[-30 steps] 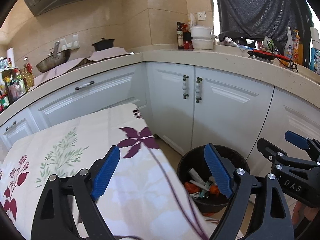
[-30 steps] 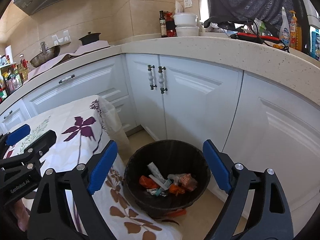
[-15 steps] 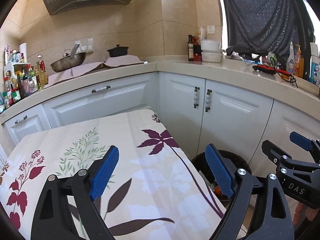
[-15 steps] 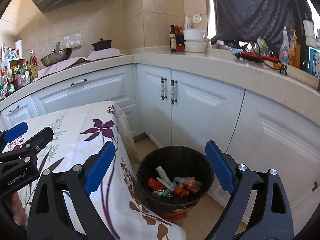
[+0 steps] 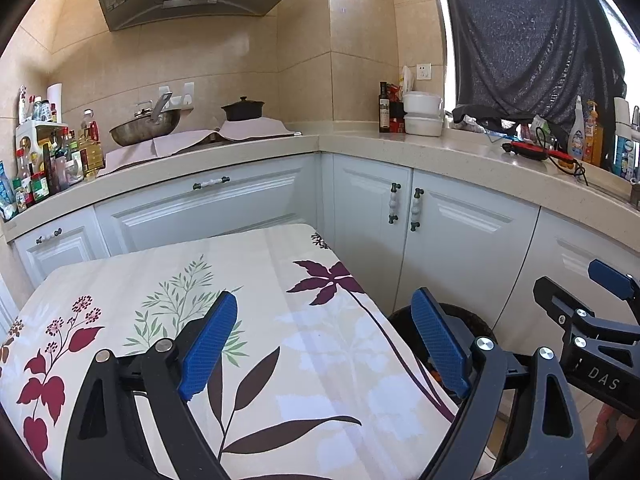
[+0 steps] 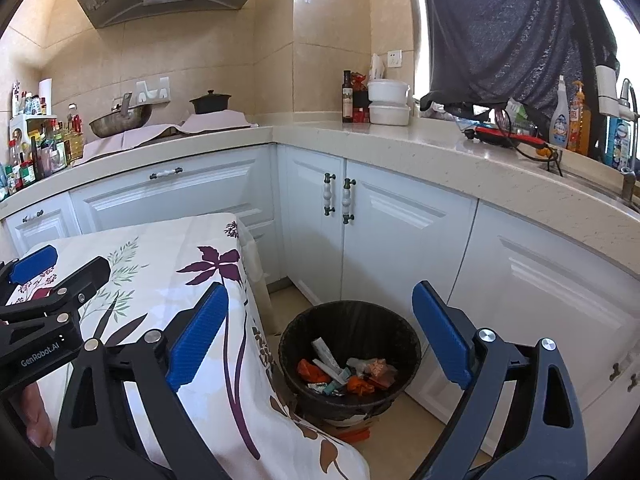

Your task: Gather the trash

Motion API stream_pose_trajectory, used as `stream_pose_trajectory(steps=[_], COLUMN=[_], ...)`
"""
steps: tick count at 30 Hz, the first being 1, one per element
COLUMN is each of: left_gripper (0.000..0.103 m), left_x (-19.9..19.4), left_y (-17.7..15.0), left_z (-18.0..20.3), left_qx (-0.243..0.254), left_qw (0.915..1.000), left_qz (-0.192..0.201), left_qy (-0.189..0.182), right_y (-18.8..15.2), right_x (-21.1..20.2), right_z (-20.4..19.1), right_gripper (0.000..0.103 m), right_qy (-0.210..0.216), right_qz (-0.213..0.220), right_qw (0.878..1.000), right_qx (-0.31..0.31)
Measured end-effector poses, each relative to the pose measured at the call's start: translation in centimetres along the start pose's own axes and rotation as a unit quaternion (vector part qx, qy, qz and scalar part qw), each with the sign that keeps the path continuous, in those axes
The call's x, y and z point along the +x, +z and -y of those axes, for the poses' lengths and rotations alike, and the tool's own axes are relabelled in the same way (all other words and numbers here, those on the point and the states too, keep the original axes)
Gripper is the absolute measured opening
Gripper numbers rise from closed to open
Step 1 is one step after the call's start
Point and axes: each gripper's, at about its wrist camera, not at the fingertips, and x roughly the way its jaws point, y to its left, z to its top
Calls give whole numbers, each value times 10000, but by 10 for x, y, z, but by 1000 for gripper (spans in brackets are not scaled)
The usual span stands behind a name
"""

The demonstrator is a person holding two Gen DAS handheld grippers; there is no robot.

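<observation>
Your left tongs point(image 5: 324, 344) are hanging spread wide and empty over the smooth floral cloth on the table point(image 5: 160, 272). Your right tongs point(image 6: 320, 332), their ribbed blue pads having just been opening, are gaping empty above the round dark bin point(image 6: 384, 316), where crumpled trash point(image 6: 348, 372) is lying on the floor beside glossy white cabinets point(image 6: 404, 236).
</observation>
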Motion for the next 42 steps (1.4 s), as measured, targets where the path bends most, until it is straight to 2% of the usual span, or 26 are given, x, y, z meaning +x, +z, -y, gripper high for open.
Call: stream_pose_trajectory(steps=[42], left_gripper=[86], left_x=[-1], left_y=[-3], left_z=[0], left_qx=[-14], left_qw=[10000], left_qz=[-1], left_qy=[-55], right_y=[-1], right_x=[0], right_z=[8], right_gripper=[91], right_qy=[-79], right_qz=[20], right_qw=[10000], right_qx=[21])
